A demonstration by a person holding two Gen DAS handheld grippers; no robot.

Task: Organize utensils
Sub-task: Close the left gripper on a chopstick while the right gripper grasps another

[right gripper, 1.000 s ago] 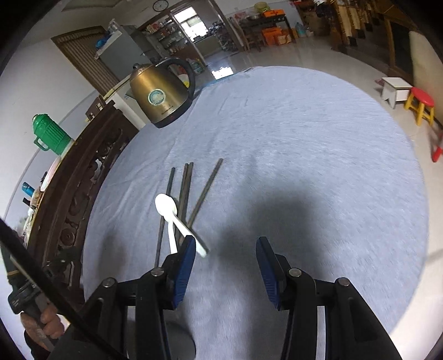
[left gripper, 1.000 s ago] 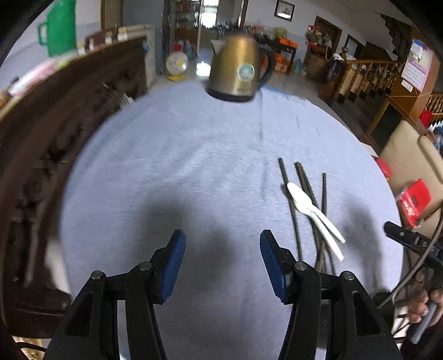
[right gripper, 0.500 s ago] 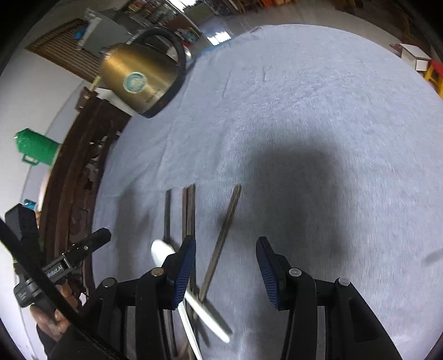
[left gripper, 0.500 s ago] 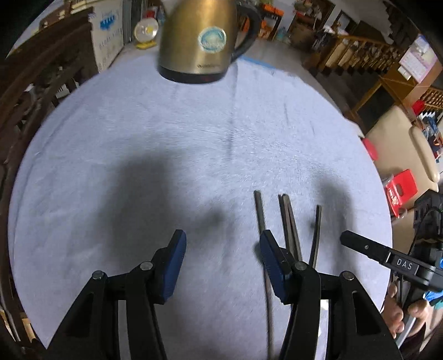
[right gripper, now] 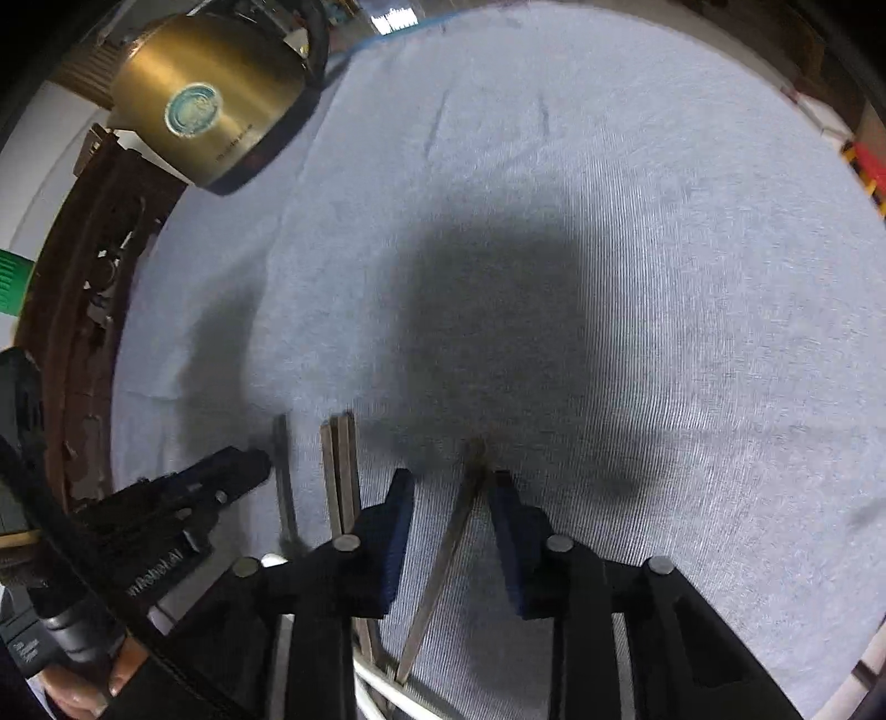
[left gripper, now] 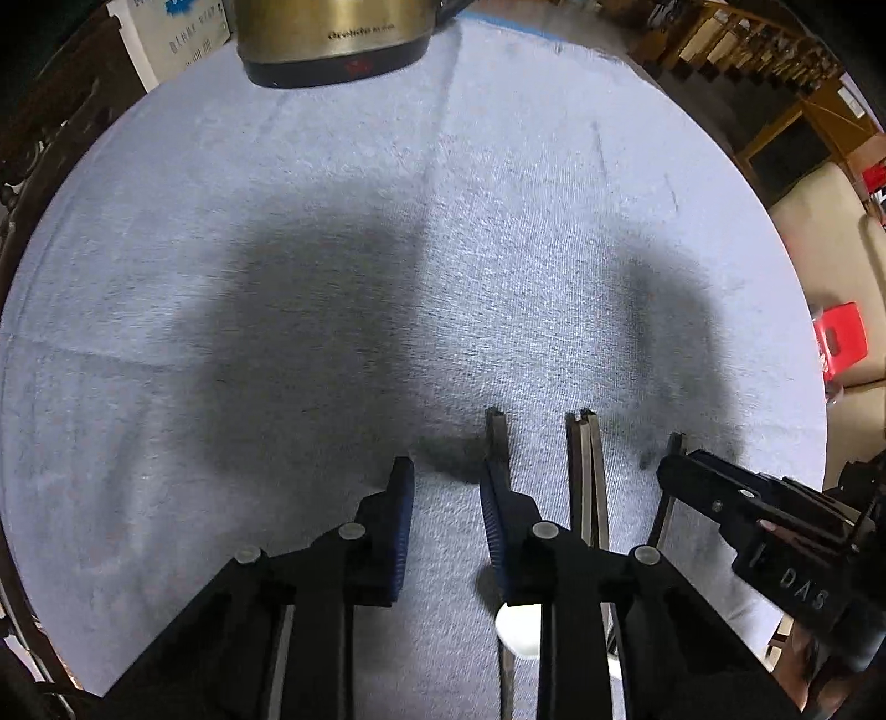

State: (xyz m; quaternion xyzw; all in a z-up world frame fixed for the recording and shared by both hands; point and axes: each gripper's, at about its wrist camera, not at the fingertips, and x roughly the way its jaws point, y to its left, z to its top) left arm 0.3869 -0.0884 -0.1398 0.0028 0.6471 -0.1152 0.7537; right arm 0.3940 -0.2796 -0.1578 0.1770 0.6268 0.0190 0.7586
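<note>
Several dark chopsticks lie on the grey-blue cloth of the round table (left gripper: 332, 249). In the left wrist view my left gripper (left gripper: 446, 495) is open and low, with the leftmost chopstick (left gripper: 496, 429) at its right finger; a close pair (left gripper: 587, 476) lies to the right and a white spoon (left gripper: 518, 628) shows under the gripper. In the right wrist view my right gripper (right gripper: 451, 498) is open and straddles the rightmost chopstick (right gripper: 443, 559). The pair (right gripper: 340, 471) lies to its left.
A gold electric kettle (left gripper: 332, 39) stands at the table's far edge, also in the right wrist view (right gripper: 210, 111). A carved dark wood chair (right gripper: 94, 310) stands at the left. The table edge curves close on the right (left gripper: 797, 310).
Both grippers have come forward and down over the chopsticks. Both jaws have narrowed. The right gripper now straddles the rightmost chopstick.
</note>
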